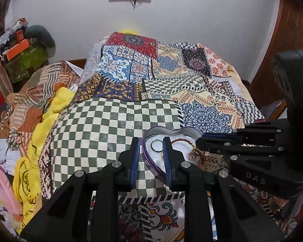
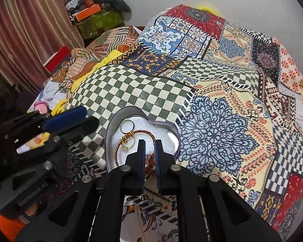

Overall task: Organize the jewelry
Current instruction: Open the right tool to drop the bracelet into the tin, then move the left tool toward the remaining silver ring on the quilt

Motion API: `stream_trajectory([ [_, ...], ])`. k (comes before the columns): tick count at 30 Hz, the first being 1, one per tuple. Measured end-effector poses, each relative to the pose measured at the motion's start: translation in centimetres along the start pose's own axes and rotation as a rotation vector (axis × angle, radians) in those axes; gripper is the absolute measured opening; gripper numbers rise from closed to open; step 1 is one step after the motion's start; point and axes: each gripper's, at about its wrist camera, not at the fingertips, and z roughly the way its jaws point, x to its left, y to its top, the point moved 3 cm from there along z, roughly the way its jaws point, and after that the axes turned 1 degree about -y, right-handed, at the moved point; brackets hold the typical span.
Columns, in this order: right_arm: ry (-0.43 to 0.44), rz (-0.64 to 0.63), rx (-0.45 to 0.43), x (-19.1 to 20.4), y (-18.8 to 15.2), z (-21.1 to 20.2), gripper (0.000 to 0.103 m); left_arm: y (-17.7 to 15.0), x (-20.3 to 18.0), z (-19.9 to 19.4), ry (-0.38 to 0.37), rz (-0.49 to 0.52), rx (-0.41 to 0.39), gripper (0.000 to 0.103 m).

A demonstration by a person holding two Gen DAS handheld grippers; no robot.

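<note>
A heart-shaped tin box [image 1: 151, 133] [image 2: 113, 125] with a purple rim and white lining lies on the patchwork bedspread. Inside it are a silver ring [image 2: 127, 126], gold jewelry [image 2: 128, 141] and a red-orange braided bracelet [image 2: 149, 136] [image 1: 181, 140]. My left gripper [image 1: 151, 153] straddles the box's left wall, one finger outside and one inside, jaws a little apart. My right gripper [image 2: 149, 149] hangs over the box with its fingers close together around the braided bracelet; in the left wrist view [image 1: 200, 141] a small pink charm [image 1: 192, 154] dangles below its tips.
The bed is covered by a patchwork spread [image 2: 222, 104] with a green checkered patch [image 1: 111, 125]. Yellow cloth [image 1: 30, 161] and rumpled bedding lie at the left. A green box with orange items [image 2: 95, 18] stands by the curtain. A wooden frame [image 1: 282, 40] is at right.
</note>
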Motion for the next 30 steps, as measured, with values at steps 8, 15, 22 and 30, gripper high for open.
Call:
stream_trajectory([
  [8, -0.046, -0.039, -0.065, 1.3, -1.4, -3.9, 0.008, -0.9, -0.5, -3.8, 0.004, 0.003, -0.039, 0.029],
  [15, -0.085, -0.055, -0.159, 2.4, -3.2, -7.7, 0.031, -2.0, -1.4, -7.3, -0.014, -0.005, -0.080, 0.034],
  [22, -0.110, -0.045, -0.289, 3.3, -5.3, -12.1, 0.044, -3.4, -3.1, -10.2, -0.026, 0.017, -0.111, 0.036],
  [30, -0.148, -0.003, -0.329, 2.1, -7.8, -14.1, 0.044, -5.2, -5.9, -11.7, -0.026, 0.073, -0.109, 0.050],
])
